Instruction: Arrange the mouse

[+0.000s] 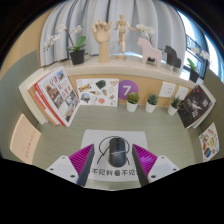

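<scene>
A dark grey mouse (113, 150) rests on a white sheet (112, 172) that has a drawn outline around the mouse and a line of printed characters in front of it. My gripper (114, 160) is low over the sheet with its magenta pads (86, 158) on either side of the mouse. The mouse stands between the fingers with a small gap at each side, so the gripper is open. The mouse's underside and near end are hidden.
Beyond the sheet stand three small potted plants (132, 101), a purple card with a 7 (127, 90) and leaning books (55, 95). A shelf behind holds a wooden mannequin (121, 32) and a plant (76, 50). Magazines (195, 103) lie at the right.
</scene>
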A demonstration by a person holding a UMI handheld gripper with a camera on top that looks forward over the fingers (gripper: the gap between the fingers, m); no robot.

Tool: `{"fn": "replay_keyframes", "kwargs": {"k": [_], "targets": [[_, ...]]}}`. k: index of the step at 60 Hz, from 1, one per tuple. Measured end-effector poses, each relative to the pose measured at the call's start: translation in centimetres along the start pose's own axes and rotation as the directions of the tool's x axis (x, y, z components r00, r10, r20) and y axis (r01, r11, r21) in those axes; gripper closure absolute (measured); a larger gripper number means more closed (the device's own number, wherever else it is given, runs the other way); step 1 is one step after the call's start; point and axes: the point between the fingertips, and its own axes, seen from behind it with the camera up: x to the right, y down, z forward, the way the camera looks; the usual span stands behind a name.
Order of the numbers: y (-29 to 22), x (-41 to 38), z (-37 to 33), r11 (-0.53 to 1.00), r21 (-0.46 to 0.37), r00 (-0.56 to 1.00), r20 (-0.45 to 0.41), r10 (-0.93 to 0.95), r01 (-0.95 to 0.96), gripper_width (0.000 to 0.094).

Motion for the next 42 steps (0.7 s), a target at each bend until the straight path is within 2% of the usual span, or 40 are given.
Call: {"fn": "replay_keyframes", "kwargs": {"k": [12,21,42], "targets": [[-2.2,-1.0,-10.1,0.990,0.134,0.999,-0.016,0.045,-0.043,0.0195],[-1.6,-1.4,-16.2,0.977,0.203,0.997,-0.017,0.073,-0.068,0.0196],[2.9,-2.1,-22.1,0.979,0.204,0.998,-0.050,0.027,-0.016,0.0197]]}}
